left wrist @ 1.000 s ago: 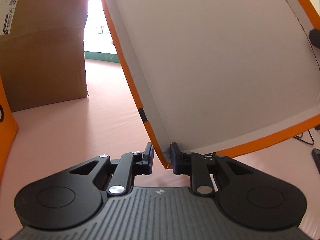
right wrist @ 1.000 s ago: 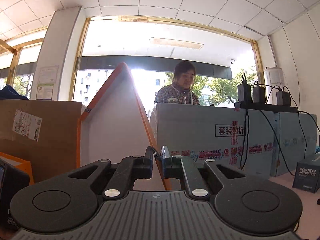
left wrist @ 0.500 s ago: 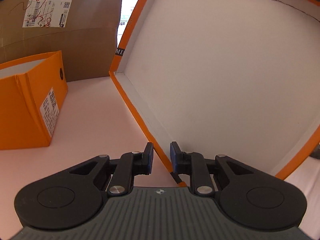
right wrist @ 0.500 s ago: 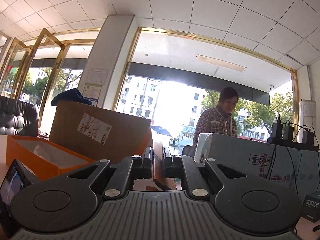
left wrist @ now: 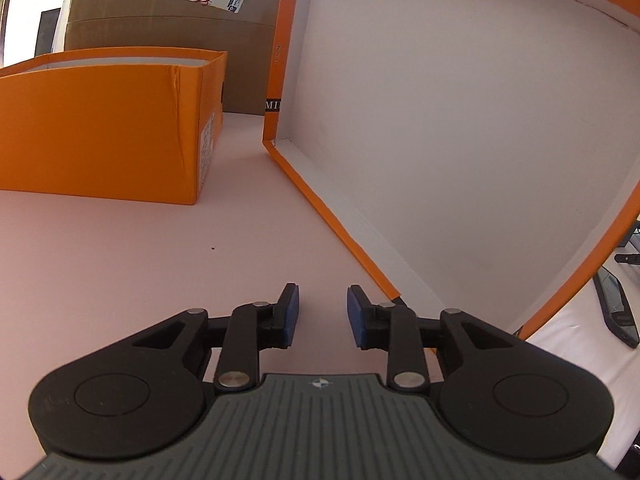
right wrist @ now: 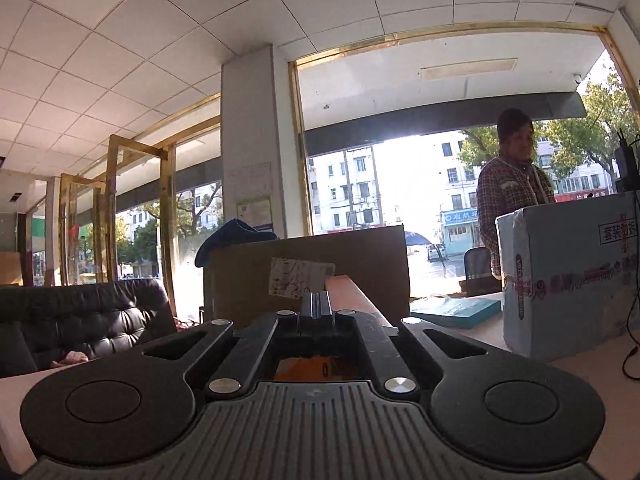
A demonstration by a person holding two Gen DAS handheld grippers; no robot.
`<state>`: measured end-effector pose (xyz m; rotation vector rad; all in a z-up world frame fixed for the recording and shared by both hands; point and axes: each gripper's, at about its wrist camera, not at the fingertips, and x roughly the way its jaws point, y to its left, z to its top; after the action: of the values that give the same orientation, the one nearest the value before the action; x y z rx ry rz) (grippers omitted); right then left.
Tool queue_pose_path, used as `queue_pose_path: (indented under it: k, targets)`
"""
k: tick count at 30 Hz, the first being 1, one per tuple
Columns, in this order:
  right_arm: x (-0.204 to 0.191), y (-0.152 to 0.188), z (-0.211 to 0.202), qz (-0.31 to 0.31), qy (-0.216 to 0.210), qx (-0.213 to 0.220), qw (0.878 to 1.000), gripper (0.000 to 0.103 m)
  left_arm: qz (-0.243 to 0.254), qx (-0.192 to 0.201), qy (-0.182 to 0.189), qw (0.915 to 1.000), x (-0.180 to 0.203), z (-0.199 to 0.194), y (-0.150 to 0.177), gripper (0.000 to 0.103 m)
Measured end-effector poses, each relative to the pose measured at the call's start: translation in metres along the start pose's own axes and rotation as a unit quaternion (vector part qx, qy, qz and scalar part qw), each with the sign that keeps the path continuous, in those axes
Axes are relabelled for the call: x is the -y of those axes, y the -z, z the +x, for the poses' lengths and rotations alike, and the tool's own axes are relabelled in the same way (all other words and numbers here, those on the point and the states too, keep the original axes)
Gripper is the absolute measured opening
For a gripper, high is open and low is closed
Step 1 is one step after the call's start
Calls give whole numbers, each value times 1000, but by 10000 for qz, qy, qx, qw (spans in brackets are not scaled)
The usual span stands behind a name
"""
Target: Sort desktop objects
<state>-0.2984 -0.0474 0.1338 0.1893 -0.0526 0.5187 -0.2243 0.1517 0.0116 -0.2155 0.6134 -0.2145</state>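
Two orange cardboard pieces fill the left wrist view: an open shoe box [left wrist: 120,120] at the left edge, standing on the pink tabletop [left wrist: 160,260], and its lid [left wrist: 460,140], tilted up with the white inside facing the camera, filling the right half and cut off at the top and right edges. The left gripper [left wrist: 322,312] sits at lower centre with its blue-padded fingers [left wrist: 290,312] spread apart and nothing between them; the lid's near orange rim runs just beside the right-hand finger, and whether they touch is hard to tell. A brown carton [left wrist: 160,12] with a shipping label stands behind the box.

Only the right wrist view shows the room: ceiling tiles, windows, a person [right wrist: 512,200] in a plaid shirt behind a pale blue carton [right wrist: 568,280]. There the right gripper [right wrist: 316,306] has its fingers pressed together, a pale edge just beside them; whether they pinch anything is not clear. An orange patch shows through the gripper frame.
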Motion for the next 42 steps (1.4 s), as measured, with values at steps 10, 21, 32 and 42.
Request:
queue_pose_path:
  k: [10, 21, 32, 42]
  targets:
    - [-17, 22, -52, 1113, -611, -179, 9917, 4, -352, 370, -341, 9981, -23, -30, 11, 86]
    - [39, 68, -86, 3879, -263, -615, 9193, 73, -298, 339, -508, 9977, -20, -39, 15, 85]
    - [74, 111, -88, 6283, 261, -367, 7767, 78, -259, 328, -545, 9976, -24, -28, 10, 85]
    - [90, 90, -67, 5274, 787, -727, 8428, 59, -248, 335, -328, 9986, -27, -31, 12, 85]
